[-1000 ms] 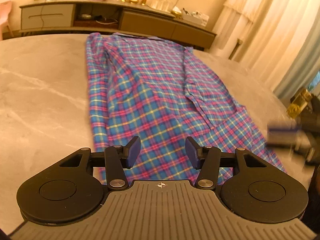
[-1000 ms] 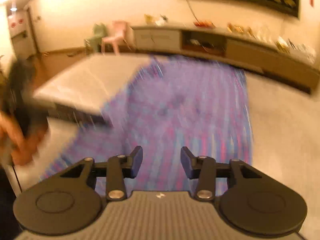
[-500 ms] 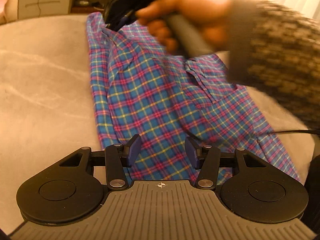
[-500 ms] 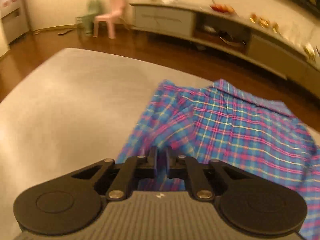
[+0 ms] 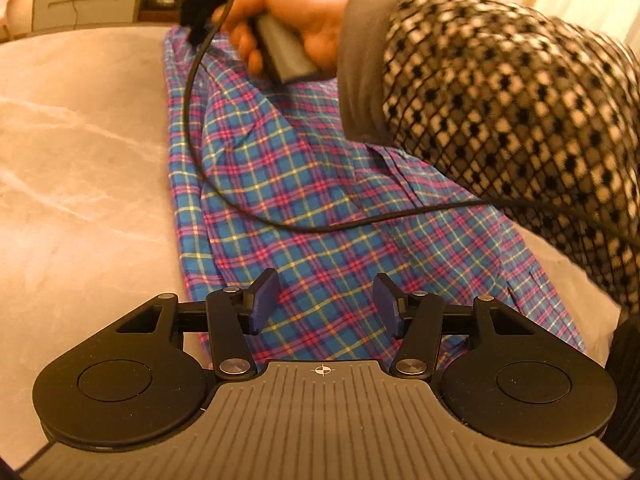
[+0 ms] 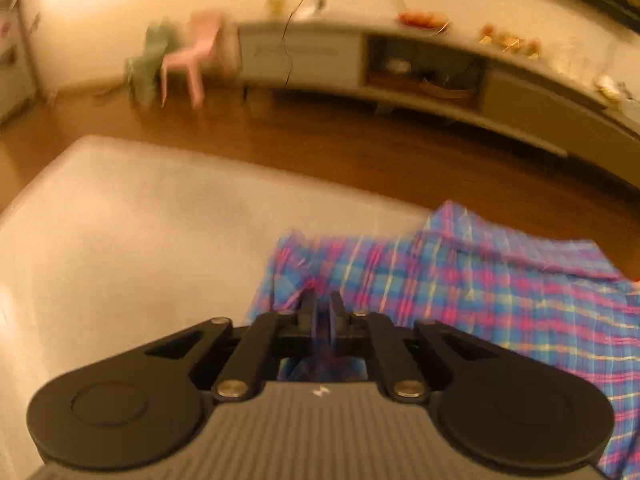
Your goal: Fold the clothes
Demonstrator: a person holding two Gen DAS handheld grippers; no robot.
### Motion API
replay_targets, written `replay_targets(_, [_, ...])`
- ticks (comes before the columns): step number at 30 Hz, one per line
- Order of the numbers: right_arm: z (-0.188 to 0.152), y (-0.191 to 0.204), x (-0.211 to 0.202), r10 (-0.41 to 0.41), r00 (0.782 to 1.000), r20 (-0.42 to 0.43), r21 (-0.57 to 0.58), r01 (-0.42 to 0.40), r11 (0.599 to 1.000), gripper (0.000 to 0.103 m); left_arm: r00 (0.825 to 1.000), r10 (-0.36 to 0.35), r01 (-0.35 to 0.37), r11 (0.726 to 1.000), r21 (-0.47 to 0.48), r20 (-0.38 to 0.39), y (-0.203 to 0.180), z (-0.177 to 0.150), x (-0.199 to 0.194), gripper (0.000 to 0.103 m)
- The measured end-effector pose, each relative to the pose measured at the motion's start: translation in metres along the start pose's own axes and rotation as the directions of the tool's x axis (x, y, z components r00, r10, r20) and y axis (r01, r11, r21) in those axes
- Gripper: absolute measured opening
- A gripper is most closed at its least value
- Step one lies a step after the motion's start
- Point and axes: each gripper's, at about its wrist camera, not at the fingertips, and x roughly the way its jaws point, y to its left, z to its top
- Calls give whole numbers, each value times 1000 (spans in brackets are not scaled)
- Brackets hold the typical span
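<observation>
A blue, pink and yellow plaid shirt (image 5: pixel 312 184) lies lengthwise on the pale marble table (image 5: pixel 80 160). My left gripper (image 5: pixel 324 304) hovers over the shirt's near hem; its jaws are opening, the cloth shows between the blue pads and neither pad presses on it. At the shirt's far left corner my right gripper (image 5: pixel 196 36) is held by a hand (image 5: pixel 288 12) in a checked sleeve (image 5: pixel 500 92). In the right wrist view the right gripper (image 6: pixel 322 312) is shut on a raised pinch of the shirt (image 6: pixel 480 292) near its edge.
A black cable (image 5: pixel 280 220) trails from the right gripper across the shirt. Bare tabletop (image 6: pixel 140 220) stretches left of the shirt. Past the table's far edge are wooden floor, a long low sideboard (image 6: pixel 400 68) and a pink chair (image 6: pixel 192 56).
The right gripper swept from the table's right side across to the shirt's far left corner and shut on the cloth there. The hand and sleeve now reach over the shirt.
</observation>
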Motion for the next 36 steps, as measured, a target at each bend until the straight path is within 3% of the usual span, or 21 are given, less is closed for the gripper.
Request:
replay_targets(3, [7,-19,-9,-27,999,-19,10,28,1000,7,1000,-1,1,1000,-5,-2,1,3,1,42])
replay_targets(5, [9,-52,-38,4,999,42,69,-7,998,7,1000,1,-1,1000,-10,-5,1,5,2,42])
replay_targets(8, [1,-124,-74,-116,988,100,162,99,982,8,1000,12,-12,1000,0,-7,-3,5,3,42])
replay_targets(13, [-39,-248,-67,-248,969,-15,386,235,892,12,1000,29,-28,999,27,-6,-8,5,5,44])
replay_targets(15, [-54,-265,-47,-243,968,-59,380,247,891,11,999,37,-37,999,39,-3,-11,5,7,45])
replay_targets(17, [-65,-267,-26,-216,973,-80,337,230,913,11,999,43,-43,998,54,-1,-13,5,8,46])
replay_targets(20, [-70,-258,-11,-246,968,-41,223,249,943,11,999,41,-41,997,66,2,-13,5,9,47])
replay_targets(25, [-63,-254,0,-243,970,16,202,235,951,11,1000,18,-18,998,67,6,-11,4,8,49])
replay_targets(29, [-63,-255,19,-251,967,-34,138,253,958,11,1000,-1,1,998,56,-1,-8,6,7,49])
replay_targets(31, [-62,-262,1,-246,968,-55,196,252,948,12,1000,-12,12,999,43,-6,-6,6,7,49])
replay_targets(33, [-73,-262,-36,-209,978,-8,241,204,949,13,1000,-10,11,998,54,-18,-6,7,5,49])
replay_targets(36, [-115,-258,-108,-105,994,32,280,92,956,23,999,7,-4,995,102,-33,-14,5,5,49])
